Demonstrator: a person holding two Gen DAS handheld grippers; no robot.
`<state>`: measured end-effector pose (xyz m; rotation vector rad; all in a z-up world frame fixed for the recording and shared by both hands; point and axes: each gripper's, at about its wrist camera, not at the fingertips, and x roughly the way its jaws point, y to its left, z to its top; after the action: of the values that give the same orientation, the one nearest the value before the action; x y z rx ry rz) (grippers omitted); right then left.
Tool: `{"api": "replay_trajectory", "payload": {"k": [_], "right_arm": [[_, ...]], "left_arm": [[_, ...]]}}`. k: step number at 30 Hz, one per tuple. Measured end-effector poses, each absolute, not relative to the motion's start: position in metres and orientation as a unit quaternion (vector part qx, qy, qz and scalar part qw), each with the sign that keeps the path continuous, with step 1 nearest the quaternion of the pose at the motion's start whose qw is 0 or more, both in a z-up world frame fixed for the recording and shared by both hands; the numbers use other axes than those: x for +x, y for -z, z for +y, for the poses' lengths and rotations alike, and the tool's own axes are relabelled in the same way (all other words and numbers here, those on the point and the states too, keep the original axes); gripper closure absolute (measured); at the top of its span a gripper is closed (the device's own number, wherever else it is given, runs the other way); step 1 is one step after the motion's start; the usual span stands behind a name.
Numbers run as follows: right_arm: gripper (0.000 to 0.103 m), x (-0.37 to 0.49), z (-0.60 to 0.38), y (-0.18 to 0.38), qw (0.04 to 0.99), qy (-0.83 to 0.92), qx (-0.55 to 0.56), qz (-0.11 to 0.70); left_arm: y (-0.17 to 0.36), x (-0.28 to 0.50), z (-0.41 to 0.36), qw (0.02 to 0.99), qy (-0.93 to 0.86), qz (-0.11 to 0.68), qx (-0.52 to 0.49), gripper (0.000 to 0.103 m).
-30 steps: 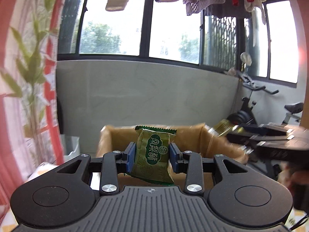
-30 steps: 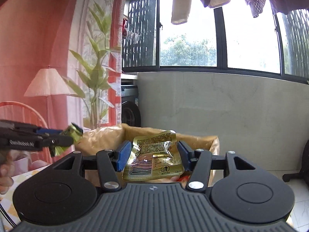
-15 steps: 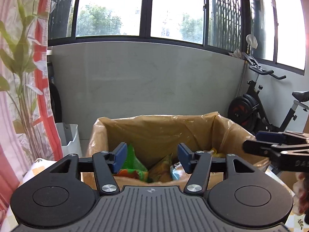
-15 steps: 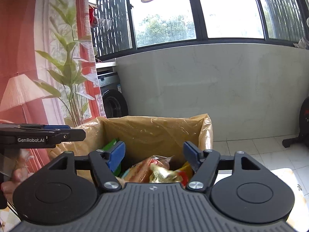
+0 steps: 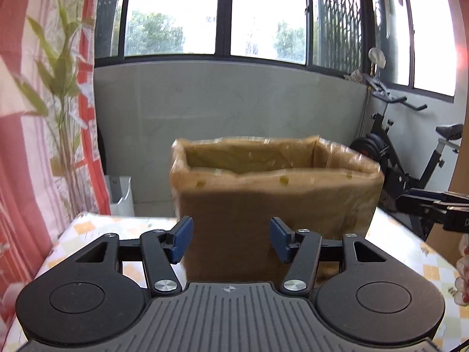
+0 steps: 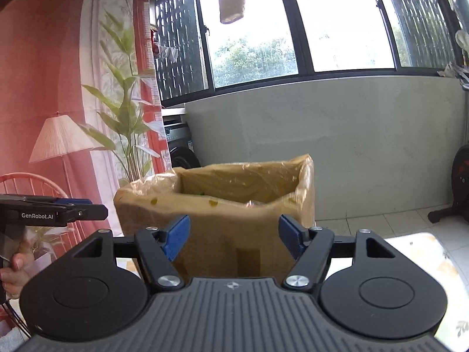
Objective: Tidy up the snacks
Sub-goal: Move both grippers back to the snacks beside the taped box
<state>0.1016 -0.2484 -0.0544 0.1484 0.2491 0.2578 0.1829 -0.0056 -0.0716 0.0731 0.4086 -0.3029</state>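
A cardboard box lined with a yellowish plastic bag (image 5: 275, 199) (image 6: 228, 220) stands on the table in front of both grippers. My left gripper (image 5: 231, 240) is open and empty, low before the box's near wall. My right gripper (image 6: 234, 236) is open too, nothing between its blue pads, facing the box's near wall. From here the snacks inside are hidden by the wall; only small green and shiny bits (image 6: 202, 194) peek over the rim. The right gripper (image 5: 433, 208) shows at the right edge of the left wrist view, the left gripper (image 6: 58, 212) at the left of the right wrist view.
The table wears a pale checked cloth (image 5: 96, 228). An exercise bike (image 5: 410, 158) stands right of the box, a washing machine (image 6: 180, 149) and a plant (image 6: 126, 123) behind on the left. A person's hand (image 6: 13, 270) holds the left gripper's handle.
Both grippers let go of their snack packets, the green one and the gold one, over the box, then opened and drew back and down; the box now rises above their fingers.
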Motion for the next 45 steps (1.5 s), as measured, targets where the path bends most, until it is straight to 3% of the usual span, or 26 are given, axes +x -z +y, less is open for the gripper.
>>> {"api": "replay_trajectory", "payload": {"k": [10,23,28,33,40,45], "right_arm": [[0.04,0.103,-0.242,0.121,0.965,-0.122,0.092,0.214],[0.044,0.188,-0.203,0.156,0.938,-0.14,0.057,0.312],[0.07,0.177,-0.207,0.166,0.928,-0.161,0.066,0.33],[0.079,0.145,-0.222,0.177,0.919,-0.168,0.118,0.338],[0.08,0.107,-0.233,0.194,0.897,-0.165,0.168,0.374],[0.076,0.099,-0.213,0.174,0.92,-0.15,0.064,0.357]], "left_arm": [[0.141,0.181,0.028,0.95,0.119,0.289,0.014,0.043],[0.174,0.203,0.027,0.939,0.104,0.329,-0.001,0.043],[0.181,0.205,0.03,0.934,0.104,0.341,0.001,0.043],[0.185,0.207,0.032,0.931,0.101,0.35,0.0,0.043],[0.188,0.201,0.029,0.929,0.106,0.354,0.004,0.043],[0.189,0.199,0.028,0.929,0.106,0.355,0.001,0.043]]}}
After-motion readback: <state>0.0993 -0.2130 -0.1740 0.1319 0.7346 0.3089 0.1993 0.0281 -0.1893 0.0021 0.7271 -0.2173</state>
